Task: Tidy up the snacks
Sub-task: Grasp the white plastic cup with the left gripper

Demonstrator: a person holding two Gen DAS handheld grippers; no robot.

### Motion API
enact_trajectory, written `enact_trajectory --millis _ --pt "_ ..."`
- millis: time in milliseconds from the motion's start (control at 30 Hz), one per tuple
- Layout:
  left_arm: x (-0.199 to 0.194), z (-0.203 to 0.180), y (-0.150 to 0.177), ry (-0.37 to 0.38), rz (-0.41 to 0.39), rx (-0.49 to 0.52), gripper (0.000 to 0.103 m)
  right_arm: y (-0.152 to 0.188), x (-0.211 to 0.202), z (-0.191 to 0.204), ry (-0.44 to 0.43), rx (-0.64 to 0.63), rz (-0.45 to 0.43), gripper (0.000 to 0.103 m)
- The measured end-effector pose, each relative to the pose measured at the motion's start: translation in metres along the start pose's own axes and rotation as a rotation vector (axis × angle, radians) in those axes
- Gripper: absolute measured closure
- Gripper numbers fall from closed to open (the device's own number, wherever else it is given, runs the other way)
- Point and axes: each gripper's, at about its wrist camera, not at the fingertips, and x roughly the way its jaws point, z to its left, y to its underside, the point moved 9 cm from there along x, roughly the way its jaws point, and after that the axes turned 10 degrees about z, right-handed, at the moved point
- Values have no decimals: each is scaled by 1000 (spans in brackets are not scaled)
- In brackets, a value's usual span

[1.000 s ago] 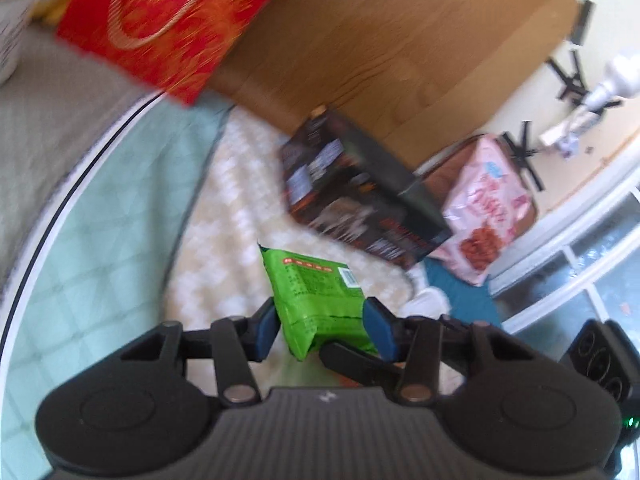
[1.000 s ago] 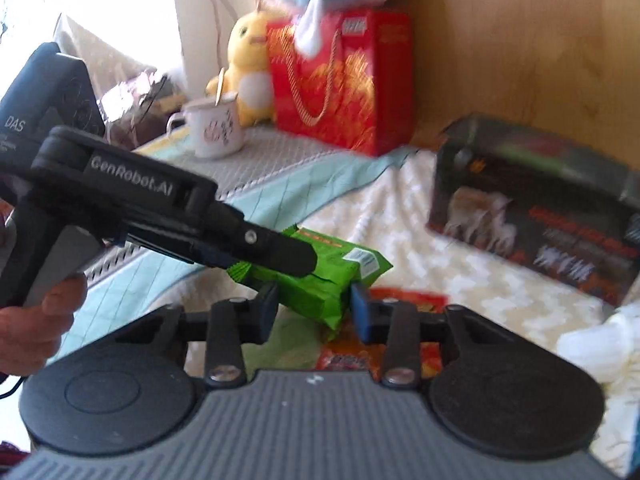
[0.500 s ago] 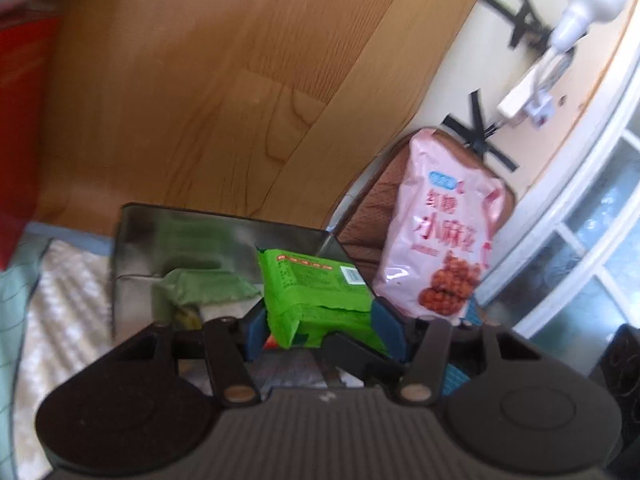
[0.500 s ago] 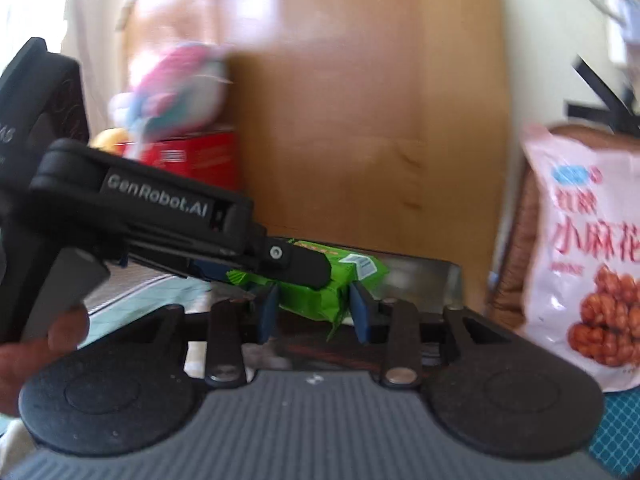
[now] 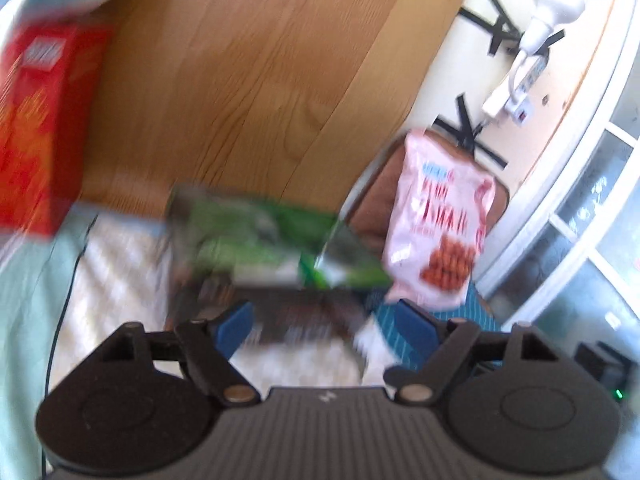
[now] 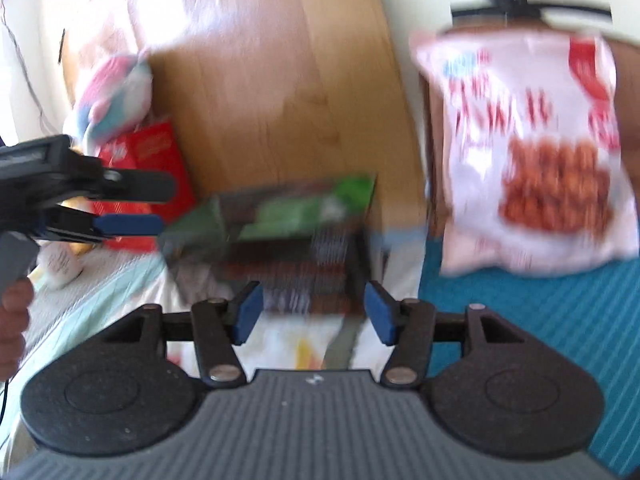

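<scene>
The green snack packet [image 5: 260, 236] [image 6: 304, 208] lies blurred in the open top of the dark printed box [image 5: 288, 316] [image 6: 296, 276]. My left gripper [image 5: 326, 320] hangs just in front of the box. Its jaws are opening and nothing is between the blue pads. My right gripper [image 6: 314, 310] faces the same box from the near side, jaws also opening and empty. The left gripper [image 6: 156, 206] shows in the right wrist view at the left, held in a person's hand [image 6: 12, 320].
A pink snack bag [image 5: 436, 220] [image 6: 528, 140] leans upright to the right of the box, over a teal mat [image 6: 520, 320]. A red gift bag [image 5: 36, 120] [image 6: 156, 152] and a plush toy [image 6: 116, 96] stand to the left against the wooden panel [image 5: 240, 80].
Both grippers carried the green packet across to the dark box. Their jaws have spread and the packet has left them; it now lies in the box.
</scene>
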Motion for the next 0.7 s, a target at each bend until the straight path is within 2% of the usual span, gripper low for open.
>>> enact_trajectory --millis 200,267,300,533,700 --pt "-7 28 53 15 78 -145 23 15 27 0 -41 139 100 37" --pt "-8 31 63 28 92 -175 23 16 28 6 -66 174 110 47" --pt "-10 32 66 29 94 -179 23 17 26 11 -66 171 114 48" --pt "-8 9 75 85 121 -161 23 47 -6 52 -99 16 98 49" --pt "3 -23 83 130 171 -97 23 74 -35 59 -54 -107 99 47"
